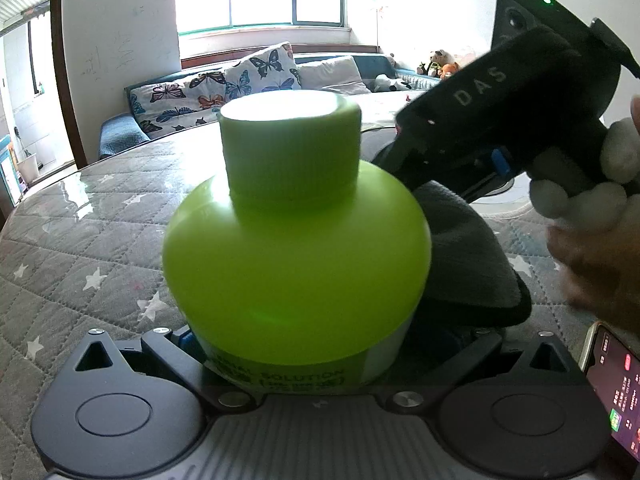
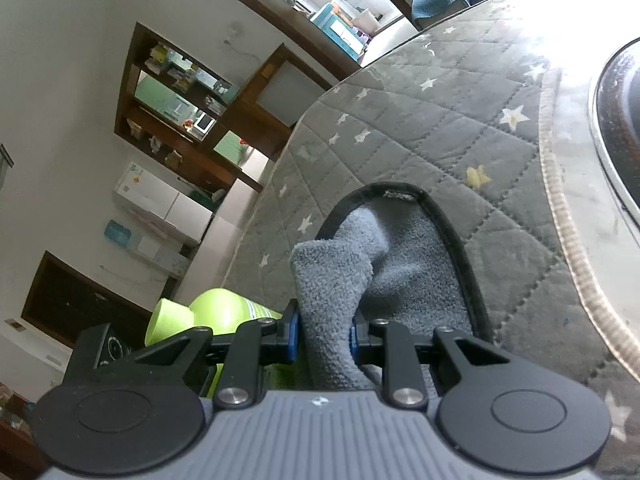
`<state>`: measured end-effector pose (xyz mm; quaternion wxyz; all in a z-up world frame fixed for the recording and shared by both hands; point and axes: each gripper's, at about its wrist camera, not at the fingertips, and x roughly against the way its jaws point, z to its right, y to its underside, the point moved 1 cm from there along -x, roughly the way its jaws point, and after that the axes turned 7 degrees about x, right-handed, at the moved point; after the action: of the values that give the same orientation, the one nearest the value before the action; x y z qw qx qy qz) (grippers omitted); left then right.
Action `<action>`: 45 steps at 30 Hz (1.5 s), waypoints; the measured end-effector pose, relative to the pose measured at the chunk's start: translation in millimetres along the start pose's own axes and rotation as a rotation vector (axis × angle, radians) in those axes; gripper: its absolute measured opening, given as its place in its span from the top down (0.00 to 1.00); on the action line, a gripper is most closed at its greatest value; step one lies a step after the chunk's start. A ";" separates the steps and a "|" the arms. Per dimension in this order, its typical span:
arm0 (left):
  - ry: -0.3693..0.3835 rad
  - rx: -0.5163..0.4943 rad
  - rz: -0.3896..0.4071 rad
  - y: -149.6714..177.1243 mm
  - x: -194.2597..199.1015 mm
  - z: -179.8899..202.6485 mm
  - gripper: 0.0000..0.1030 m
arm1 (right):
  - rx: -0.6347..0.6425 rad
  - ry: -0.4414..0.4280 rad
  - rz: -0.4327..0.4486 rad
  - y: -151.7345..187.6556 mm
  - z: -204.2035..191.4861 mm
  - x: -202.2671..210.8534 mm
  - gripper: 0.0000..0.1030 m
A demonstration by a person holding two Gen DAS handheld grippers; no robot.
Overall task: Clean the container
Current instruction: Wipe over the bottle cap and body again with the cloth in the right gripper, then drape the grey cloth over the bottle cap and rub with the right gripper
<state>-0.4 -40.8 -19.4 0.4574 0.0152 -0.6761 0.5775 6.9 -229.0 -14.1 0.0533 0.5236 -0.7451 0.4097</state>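
Observation:
A lime green bottle (image 1: 296,248) with a ribbed green cap (image 1: 291,152) fills the left wrist view, held above the table. My left gripper (image 1: 320,344) is shut on its labelled body. In the right wrist view, my right gripper (image 2: 325,334) is shut on a grey cloth (image 2: 384,264) with a dark hem. The same bottle (image 2: 224,312) shows at lower left there, beside the left finger. From the left wrist view, the cloth (image 1: 468,256) rests against the bottle's right side, under the right gripper's black body (image 1: 512,112), which a hand (image 1: 600,240) holds.
A grey quilted cover with white stars (image 1: 80,248) (image 2: 440,128) lies over the table. A round dark-and-white disc (image 2: 616,120) sits at the table's centre. A phone (image 1: 616,392) shows at lower right. A sofa with butterfly cushions (image 1: 224,80) stands behind.

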 end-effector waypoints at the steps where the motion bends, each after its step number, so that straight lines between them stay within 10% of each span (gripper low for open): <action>1: 0.000 0.000 0.000 0.0 0.0 0.2 0.00 | 0.002 0.002 -0.002 1.3 -0.7 1.8 0.79; 45: 0.000 -0.001 0.000 -27.2 -29.1 11.1 0.00 | -0.002 -0.117 0.113 -4.9 -4.2 20.2 0.78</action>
<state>24.9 -73.4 -16.1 0.4573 0.0150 -0.6765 0.5770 0.5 -241.6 1.6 -0.0127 0.5036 -0.7758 0.3800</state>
